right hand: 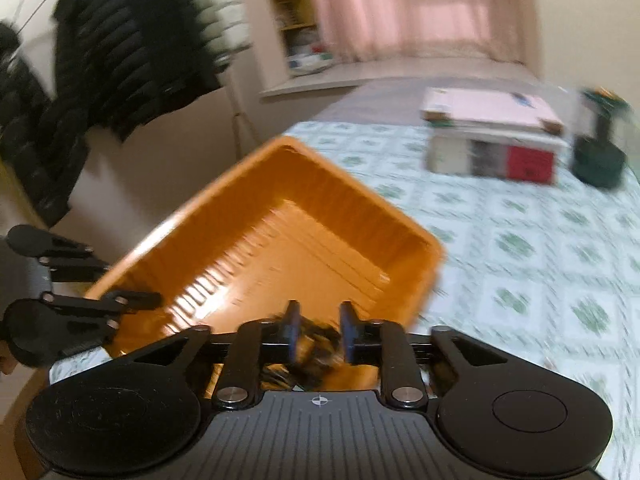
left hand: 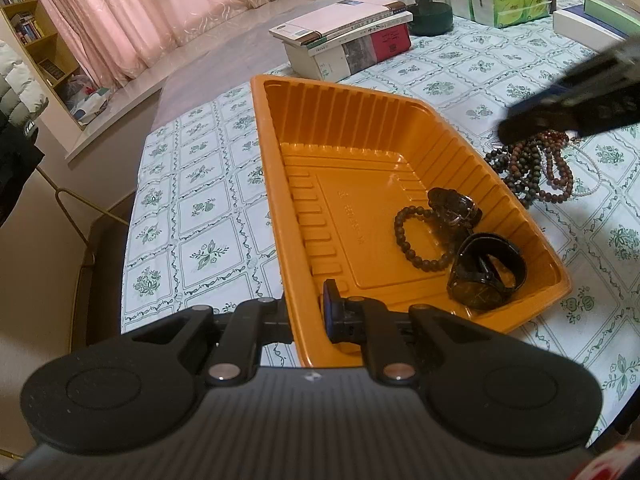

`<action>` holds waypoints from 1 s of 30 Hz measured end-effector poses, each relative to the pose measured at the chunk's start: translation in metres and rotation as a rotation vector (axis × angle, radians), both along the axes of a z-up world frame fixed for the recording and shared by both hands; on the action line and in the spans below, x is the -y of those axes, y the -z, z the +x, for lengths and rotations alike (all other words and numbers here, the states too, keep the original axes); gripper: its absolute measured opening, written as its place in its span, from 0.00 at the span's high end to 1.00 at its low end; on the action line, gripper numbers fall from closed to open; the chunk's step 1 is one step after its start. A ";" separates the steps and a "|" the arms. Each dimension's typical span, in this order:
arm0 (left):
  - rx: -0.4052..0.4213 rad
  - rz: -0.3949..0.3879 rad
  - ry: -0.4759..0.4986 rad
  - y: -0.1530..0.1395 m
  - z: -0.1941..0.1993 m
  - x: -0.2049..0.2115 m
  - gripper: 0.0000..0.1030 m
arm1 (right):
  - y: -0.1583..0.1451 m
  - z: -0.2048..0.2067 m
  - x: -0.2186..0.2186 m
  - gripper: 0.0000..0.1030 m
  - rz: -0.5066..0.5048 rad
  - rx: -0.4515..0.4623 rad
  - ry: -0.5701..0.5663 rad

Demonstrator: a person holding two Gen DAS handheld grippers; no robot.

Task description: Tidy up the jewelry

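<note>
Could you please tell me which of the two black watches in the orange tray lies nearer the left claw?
The watch at the tray's near corner; the other watch lies farther back, beyond the bead bracelet.

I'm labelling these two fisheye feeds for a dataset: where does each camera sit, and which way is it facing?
Left wrist: rides on the left claw, angled down over the orange tray whose near wall it clamps; two watches and a bead bracelet lie inside; the right claw is above loose beads.
Right wrist: rides on the right claw, blurred, facing the tray with something dark between its parted fingers; the left claw is at the tray's edge.
Shared: tray, stacked books, floral tablecloth.
</note>
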State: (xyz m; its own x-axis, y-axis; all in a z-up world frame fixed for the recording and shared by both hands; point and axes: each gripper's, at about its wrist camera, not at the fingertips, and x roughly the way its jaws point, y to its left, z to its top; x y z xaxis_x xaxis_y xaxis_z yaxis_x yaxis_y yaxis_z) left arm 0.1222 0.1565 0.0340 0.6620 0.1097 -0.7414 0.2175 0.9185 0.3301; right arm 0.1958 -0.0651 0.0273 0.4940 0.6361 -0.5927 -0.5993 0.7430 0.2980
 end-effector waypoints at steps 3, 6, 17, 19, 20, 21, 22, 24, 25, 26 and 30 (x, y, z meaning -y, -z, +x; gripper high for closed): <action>0.001 0.001 0.000 0.000 0.000 0.000 0.89 | 0.015 -0.007 0.036 0.67 -0.006 -0.029 0.088; 0.004 0.003 0.001 0.000 0.000 0.001 0.89 | 0.034 -0.018 0.073 0.67 -0.034 -0.056 0.183; 0.002 0.012 -0.004 0.000 -0.001 0.003 0.89 | 0.073 -0.031 0.172 0.67 -0.070 -0.125 0.432; 0.001 0.015 -0.004 -0.001 0.000 0.003 0.89 | 0.075 -0.030 0.178 0.67 -0.073 -0.113 0.433; 0.000 0.017 -0.004 -0.001 0.000 0.004 0.89 | 0.075 -0.028 0.179 0.67 -0.077 -0.104 0.428; 0.000 0.018 -0.004 -0.001 0.000 0.004 0.89 | 0.076 -0.025 0.179 0.67 -0.083 -0.092 0.420; 0.000 0.020 -0.004 -0.001 0.000 0.005 0.89 | 0.077 -0.021 0.179 0.67 -0.090 -0.085 0.412; -0.001 0.021 -0.004 -0.002 0.000 0.005 0.89 | 0.080 -0.010 0.173 0.67 -0.115 -0.075 0.394; -0.001 0.023 -0.004 -0.002 0.000 0.005 0.89 | 0.082 -0.005 0.172 0.67 -0.119 -0.071 0.388; -0.002 0.024 -0.005 -0.002 0.000 0.005 0.89 | 0.083 -0.001 0.171 0.67 -0.122 -0.069 0.380; -0.005 0.024 -0.007 -0.001 0.001 0.005 0.89 | 0.088 0.014 0.162 0.67 -0.144 -0.052 0.350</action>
